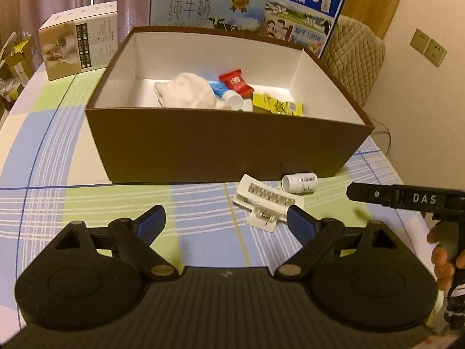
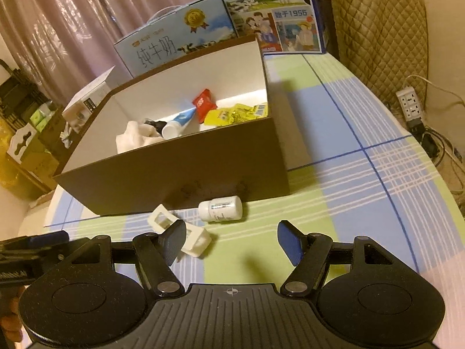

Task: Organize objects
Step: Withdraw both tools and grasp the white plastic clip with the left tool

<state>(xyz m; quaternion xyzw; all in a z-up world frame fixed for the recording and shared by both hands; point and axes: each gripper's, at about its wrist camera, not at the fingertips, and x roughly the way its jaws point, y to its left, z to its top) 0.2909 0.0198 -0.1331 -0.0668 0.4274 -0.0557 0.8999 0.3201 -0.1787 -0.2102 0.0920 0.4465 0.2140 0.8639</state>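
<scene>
Both grippers hover low over the checked tablecloth (image 1: 52,157), near side of the brown box (image 1: 221,151). Left gripper (image 1: 226,226): jaws spread wide, nothing between them. Right gripper (image 2: 232,245): also wide open and empty.

Two items sit loose on the cloth, just in front of the box's near wall:
- white hair clip (image 1: 266,203), lying flat, just ahead of the left gripper's right finger; in the right wrist view the clip (image 2: 180,231) sits partly behind that gripper's left finger (contact unclear).
- small white bottle (image 2: 221,208) on its side, barcode label up, just right of the clip, close to the box wall.

Inside the box: white cloth (image 1: 186,90) at left, blue-white tube (image 1: 226,93) in the middle, red packet (image 1: 235,83) behind it, yellow packet (image 1: 276,106) at right.

Far side: two milk cartons (image 1: 203,5) behind the box, a small beige carton (image 1: 80,42) far left. A hand (image 1: 441,258) grips the right tool's handle.
</scene>
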